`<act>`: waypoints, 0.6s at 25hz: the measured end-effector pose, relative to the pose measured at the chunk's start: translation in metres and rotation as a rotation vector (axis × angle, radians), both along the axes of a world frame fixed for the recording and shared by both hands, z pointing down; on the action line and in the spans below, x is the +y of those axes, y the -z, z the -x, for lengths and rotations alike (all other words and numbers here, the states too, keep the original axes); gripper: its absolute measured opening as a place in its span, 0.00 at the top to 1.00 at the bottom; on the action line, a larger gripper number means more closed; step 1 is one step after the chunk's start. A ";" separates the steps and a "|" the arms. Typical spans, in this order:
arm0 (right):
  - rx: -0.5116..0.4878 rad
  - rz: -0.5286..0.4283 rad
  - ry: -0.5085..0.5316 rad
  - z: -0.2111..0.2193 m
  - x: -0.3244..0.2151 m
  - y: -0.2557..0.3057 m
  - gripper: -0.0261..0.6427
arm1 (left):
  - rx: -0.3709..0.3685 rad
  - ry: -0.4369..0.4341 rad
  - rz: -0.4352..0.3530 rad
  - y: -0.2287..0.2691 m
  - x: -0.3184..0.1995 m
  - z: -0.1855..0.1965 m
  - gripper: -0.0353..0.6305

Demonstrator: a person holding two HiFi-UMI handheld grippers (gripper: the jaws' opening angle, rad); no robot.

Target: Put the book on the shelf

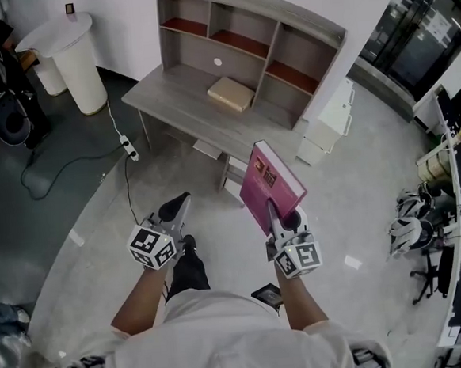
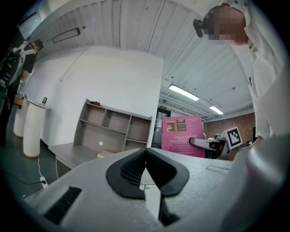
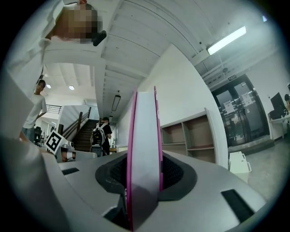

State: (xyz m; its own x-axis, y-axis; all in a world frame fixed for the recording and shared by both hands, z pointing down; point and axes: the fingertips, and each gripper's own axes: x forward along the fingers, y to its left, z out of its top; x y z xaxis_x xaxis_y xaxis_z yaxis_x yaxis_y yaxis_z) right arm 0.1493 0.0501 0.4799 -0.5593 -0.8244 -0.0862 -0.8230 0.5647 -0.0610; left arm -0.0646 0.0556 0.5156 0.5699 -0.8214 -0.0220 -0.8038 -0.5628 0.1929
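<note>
Well short of the shelf, the right gripper has its jaws clamped on the pink book, upright in mid-air. The left gripper has its jaws pinched together, empty. Looks like the carry step. Next: get close and slot it in.

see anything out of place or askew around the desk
Nothing spilled or damaged. A tan box lies askew on the desk, turned off its edges. A power strip lies loose on the floor beside the desk, and a small dark thing lies near the person.
</note>
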 end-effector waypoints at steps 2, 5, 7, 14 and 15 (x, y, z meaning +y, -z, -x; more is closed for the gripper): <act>0.006 0.001 -0.018 0.019 -0.035 0.005 0.75 | 0.003 -0.026 -0.008 0.005 -0.037 0.016 0.92; 0.013 -0.003 -0.061 0.045 -0.084 0.010 0.75 | 0.008 -0.062 -0.021 0.009 -0.088 0.041 0.92; 0.022 0.000 -0.094 0.057 -0.111 0.013 0.75 | 0.019 -0.079 -0.022 0.008 -0.119 0.053 0.92; 0.024 0.018 -0.235 0.061 -0.185 0.034 0.75 | 0.021 -0.133 -0.022 0.011 -0.214 0.066 0.92; 0.022 0.016 -0.253 0.060 -0.193 0.037 0.75 | 0.019 -0.140 -0.028 0.013 -0.224 0.065 0.92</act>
State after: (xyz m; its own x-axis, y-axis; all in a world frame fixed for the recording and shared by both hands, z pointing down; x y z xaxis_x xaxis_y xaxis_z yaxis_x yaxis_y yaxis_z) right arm 0.0894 -0.1434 0.4429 -0.3370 -0.9394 -0.0619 -0.9391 0.3401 -0.0484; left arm -0.1298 -0.1687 0.5028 0.6784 -0.7326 -0.0555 -0.7131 -0.6748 0.1901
